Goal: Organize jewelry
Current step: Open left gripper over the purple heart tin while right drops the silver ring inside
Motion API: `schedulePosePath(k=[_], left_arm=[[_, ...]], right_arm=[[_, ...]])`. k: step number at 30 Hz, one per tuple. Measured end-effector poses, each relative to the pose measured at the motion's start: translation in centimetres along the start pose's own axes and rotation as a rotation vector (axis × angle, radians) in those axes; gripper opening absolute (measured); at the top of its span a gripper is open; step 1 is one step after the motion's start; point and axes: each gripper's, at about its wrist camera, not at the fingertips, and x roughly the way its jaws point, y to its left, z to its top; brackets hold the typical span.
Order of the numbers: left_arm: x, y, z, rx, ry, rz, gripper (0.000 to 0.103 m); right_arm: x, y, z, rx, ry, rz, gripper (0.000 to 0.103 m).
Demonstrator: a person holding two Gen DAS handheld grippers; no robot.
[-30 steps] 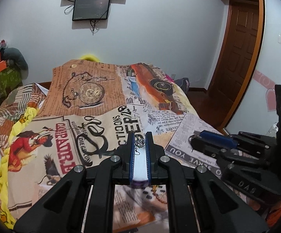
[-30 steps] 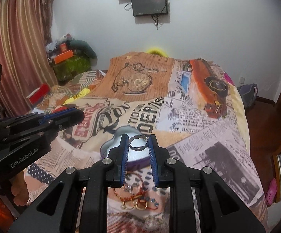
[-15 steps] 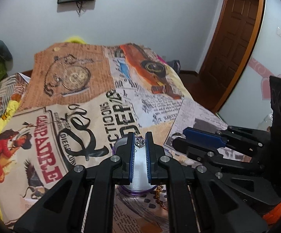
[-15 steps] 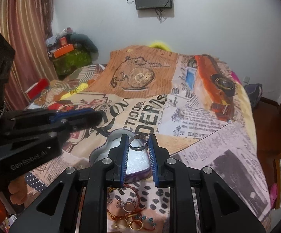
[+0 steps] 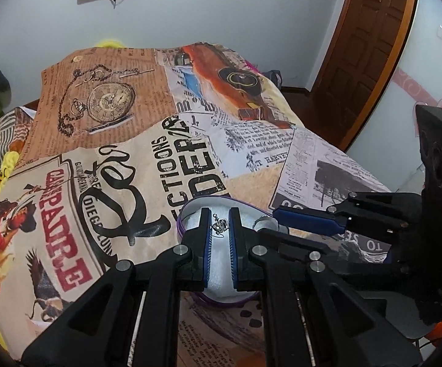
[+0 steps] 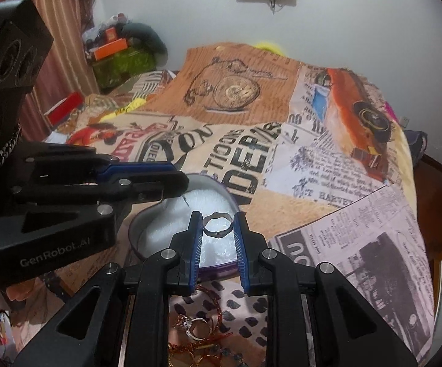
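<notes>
A purple-rimmed jewelry box (image 5: 187,211) with white lining sits on the printed bedspread; it also shows in the right wrist view (image 6: 135,232). My left gripper (image 5: 219,226) is shut on a small silver crown pendant (image 5: 220,225), held over the box. My right gripper (image 6: 218,226) is shut on a silver ring (image 6: 217,227), also over the box's white lining. The right gripper's blue fingertip (image 5: 306,221) reaches in from the right in the left wrist view. The left gripper (image 6: 172,180) reaches in from the left in the right wrist view.
A pile of rings, bracelets and red cord (image 6: 196,333) lies on the bedspread just below the right gripper. The bed (image 5: 129,159) stretches ahead to a white wall. A wooden door (image 5: 364,49) stands at the right. Clutter (image 6: 120,52) sits by the curtain.
Both grippers have moved forward and down over the jewelry box, each still holding its piece. The box now lies directly beneath both sets of fingers.
</notes>
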Motion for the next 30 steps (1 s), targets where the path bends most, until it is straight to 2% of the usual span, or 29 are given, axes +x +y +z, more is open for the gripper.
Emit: schedulePosePath(k=[12,17,22,30], left_arm=[[0.0,0.4,-0.3,-0.016,0.014,0.004,0.009],[-0.5,0.5,-0.3,-0.020,0.007,0.041,0.010],[-1.6,0.9,-0.5,-0.032,-0.011,0.068,0.026],[-4.1,0.4,-1.2,-0.020,-0.028,0.101,0.030]], right_arm=[[1.4,-0.1,-0.3,-0.003,0.054,0.030,0.019],[1.6,0.2,-0.3,-0.005,0.069,0.028,0.019],[1.4,0.3,-0.3,-0.002,0.073,0.021,0.023],[-0.4,0.3,-0.2,0.020,0.048,0.017,0.026]])
